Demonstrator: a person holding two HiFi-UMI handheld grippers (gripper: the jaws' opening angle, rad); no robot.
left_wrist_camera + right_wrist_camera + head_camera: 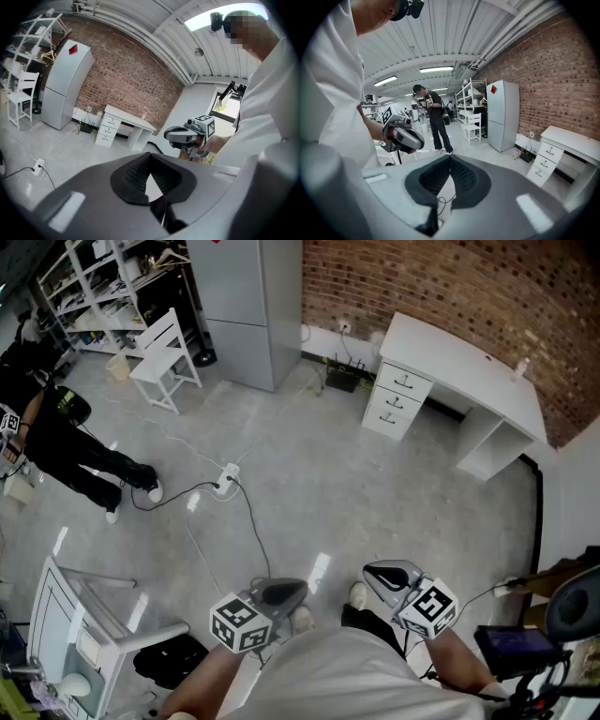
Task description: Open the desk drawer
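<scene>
Desk drawers (395, 401) far across floor; left gripper (281, 593), right gripper (388, 575) pressed together, empty.

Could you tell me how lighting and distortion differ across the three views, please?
Head view: even light, glare patches on the floor, desk sharp. Left gripper view: strong fisheye, dark corners, mosaic patch top right. Right gripper view: same fisheye, bright ceiling lights, brick wall bowed.

A grey refrigerator (246, 306) stands by the brick wall (450, 282), with a white chair (161, 354) and white shelving (89, 277) beyond it. A white power strip (226, 480) lies on the concrete floor (375, 493), trailing a black cable (251, 521). A person in black (66, 451) stands well apart.
</scene>
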